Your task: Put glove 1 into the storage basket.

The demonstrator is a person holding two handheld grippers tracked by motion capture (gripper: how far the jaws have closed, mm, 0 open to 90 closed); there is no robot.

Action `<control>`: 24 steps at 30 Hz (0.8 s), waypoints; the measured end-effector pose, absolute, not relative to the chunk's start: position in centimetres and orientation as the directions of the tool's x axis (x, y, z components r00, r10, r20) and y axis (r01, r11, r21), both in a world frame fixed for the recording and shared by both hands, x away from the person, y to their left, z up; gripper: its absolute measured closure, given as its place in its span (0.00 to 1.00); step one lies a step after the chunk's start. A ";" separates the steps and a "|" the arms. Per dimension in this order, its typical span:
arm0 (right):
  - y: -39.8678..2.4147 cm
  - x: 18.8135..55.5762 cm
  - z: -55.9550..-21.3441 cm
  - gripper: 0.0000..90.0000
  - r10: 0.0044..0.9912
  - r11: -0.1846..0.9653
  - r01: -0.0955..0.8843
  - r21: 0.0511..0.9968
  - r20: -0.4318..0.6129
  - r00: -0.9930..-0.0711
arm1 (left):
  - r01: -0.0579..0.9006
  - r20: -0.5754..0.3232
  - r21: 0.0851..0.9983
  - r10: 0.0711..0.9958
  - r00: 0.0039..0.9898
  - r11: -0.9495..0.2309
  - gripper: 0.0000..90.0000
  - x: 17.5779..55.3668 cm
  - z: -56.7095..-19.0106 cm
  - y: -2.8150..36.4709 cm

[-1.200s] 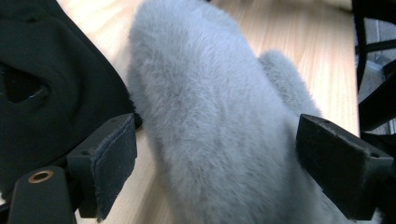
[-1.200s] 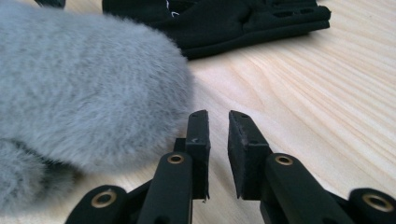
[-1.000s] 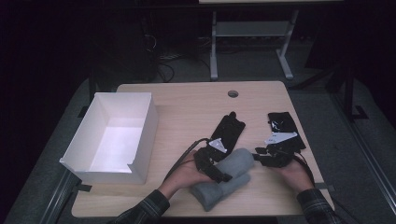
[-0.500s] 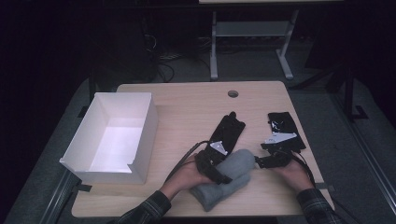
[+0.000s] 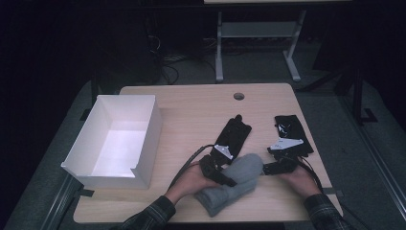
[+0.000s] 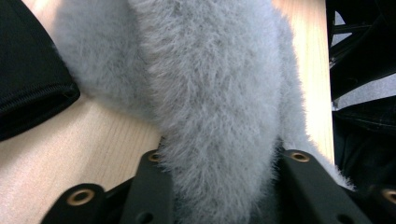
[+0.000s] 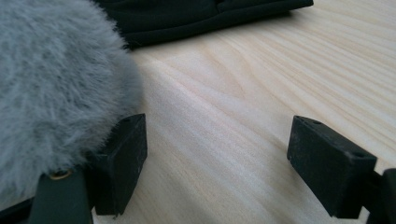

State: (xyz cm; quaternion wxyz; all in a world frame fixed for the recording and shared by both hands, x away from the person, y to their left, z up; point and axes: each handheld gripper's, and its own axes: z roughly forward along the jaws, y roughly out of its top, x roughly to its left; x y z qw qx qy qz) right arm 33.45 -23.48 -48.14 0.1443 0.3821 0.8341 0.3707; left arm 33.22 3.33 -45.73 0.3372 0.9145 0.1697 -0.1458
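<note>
Grey fuzzy sock (image 5: 230,184) lies near the front edge of my counter (image 5: 191,115), slanting from lower left to upper right between my two hands. My left hand-held gripper (image 5: 220,175) sits across the middle of it from the left side, and in the left gripper view its two black jaws have just been closing and now press into the grey pile (image 6: 219,107) on both sides, so I count that one as clenched on the sock. My right hand-held gripper (image 5: 275,167) rests just beside the sock's upper right end; its jaws have just been opening, and in the right gripper view they stand wide apart over bare wood, with the fluffy end (image 7: 56,93) bulging against the outer side of the left-hand jaw (touching it, as far as I can tell, but not between the pads). That one is released. A black glove (image 5: 233,134) lies just behind the sock, a second black glove (image 5: 292,132) lies behind my right hand, and a white box (image 5: 143,134) stands at the left end, well apart from the sock.
</note>
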 end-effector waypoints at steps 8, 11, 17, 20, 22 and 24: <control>-23.4 33.5 -48.2 0.20 0.740 0.438 0.527 0.729 0.040 -0.671 | 0.412 -0.390 0.602 0.199 0.899 -0.684 0.80 33.0 -44.5 4.1; -23.4 33.5 -48.2 0.20 0.740 0.438 0.527 0.728 0.040 -0.671 | 0.423 -0.400 0.623 0.197 0.895 -0.658 0.80 33.1 -43.9 4.6; -23.4 33.5 -48.2 0.20 0.740 0.438 0.527 0.728 0.040 -0.671 | 0.425 -0.364 0.664 0.230 0.902 -0.615 0.80 33.7 -41.4 6.3; -23.4 33.5 -48.2 0.20 0.741 0.437 0.528 0.728 0.041 -0.670 | 0.442 -0.352 0.677 0.268 0.897 -0.589 0.80 34.1 -40.3 7.4; -23.4 33.5 -48.2 0.19 0.742 0.437 0.529 0.728 0.041 -0.669 | 0.442 -0.339 0.689 0.284 0.897 -0.575 0.80 34.4 -39.6 8.0; -23.4 33.5 -48.2 0.19 0.742 0.437 0.529 0.728 0.041 -0.669 | 0.454 -0.336 0.693 0.306 0.891 -0.559 0.80 34.7 -38.8 8.6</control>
